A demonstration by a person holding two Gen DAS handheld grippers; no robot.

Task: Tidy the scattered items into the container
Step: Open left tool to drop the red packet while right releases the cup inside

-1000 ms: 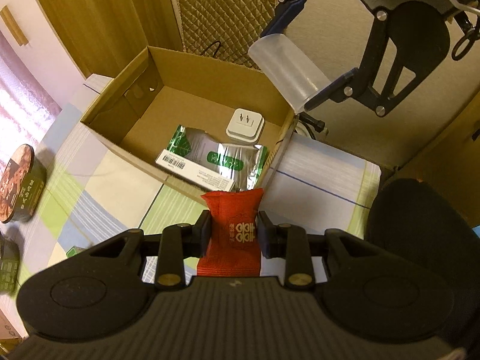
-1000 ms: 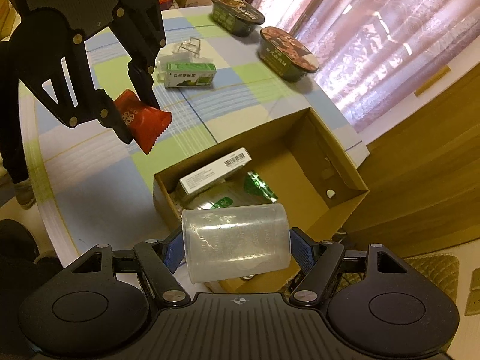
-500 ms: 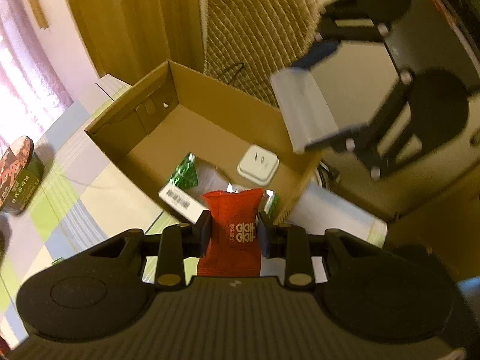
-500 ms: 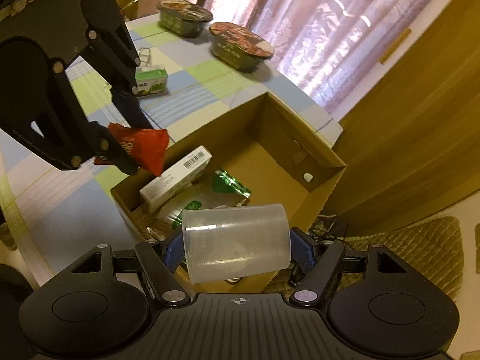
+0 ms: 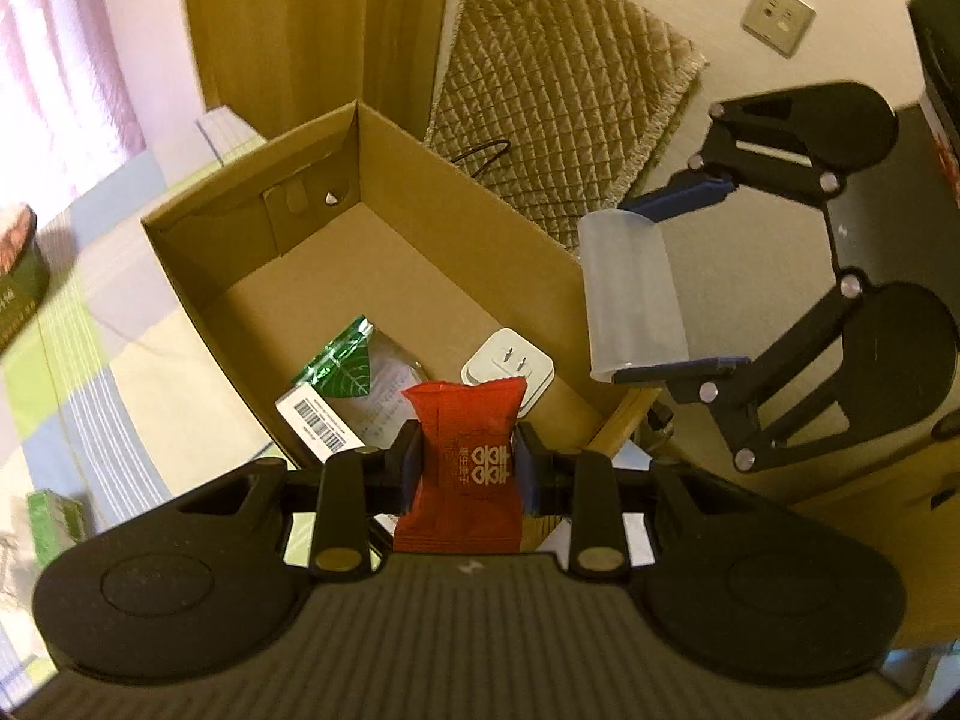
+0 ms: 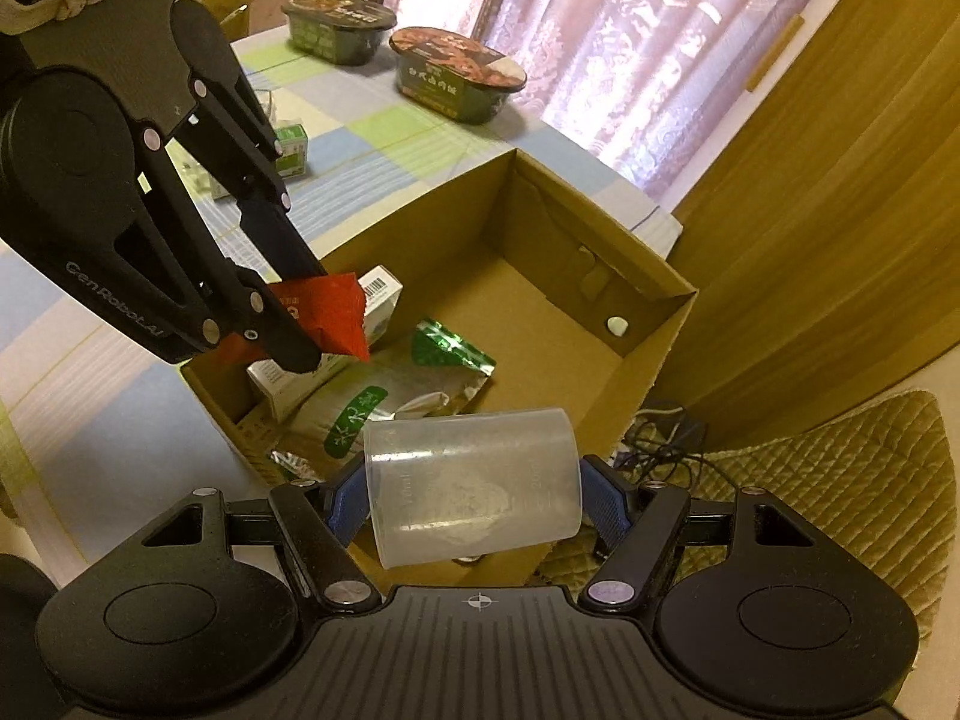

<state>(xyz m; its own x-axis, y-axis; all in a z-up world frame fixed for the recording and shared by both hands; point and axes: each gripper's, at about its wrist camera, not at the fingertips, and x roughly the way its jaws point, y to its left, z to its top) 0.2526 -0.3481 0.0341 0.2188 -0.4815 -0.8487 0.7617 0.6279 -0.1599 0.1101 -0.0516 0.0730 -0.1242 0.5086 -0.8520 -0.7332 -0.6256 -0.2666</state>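
My left gripper (image 5: 465, 459) is shut on a red snack packet (image 5: 462, 444), held over the near corner of an open cardboard box (image 5: 252, 192). In the right wrist view the same packet (image 6: 330, 315) hangs over the box's left end. My right gripper (image 6: 474, 495) is shut on a clear plastic cup (image 6: 474, 486) lying sideways, above the box's near wall (image 6: 660, 324). Inside the box lie a silver-green pouch (image 6: 384, 396), a white barcode carton (image 5: 318, 420) and a white plug adapter (image 5: 510, 363).
Two instant-noodle bowls (image 6: 459, 72) (image 6: 336, 24) and a small green carton (image 6: 291, 147) stand on the checked tablecloth (image 6: 384, 126) beyond the box. A quilted chair cushion (image 5: 558, 84) and cables (image 6: 666, 438) sit past the table edge. A wooden cabinet (image 6: 840, 210) rises behind the box.
Both grippers have moved in over the box: the red packet now hangs above the box's contents, and the cup has come closer above the box's near wall.
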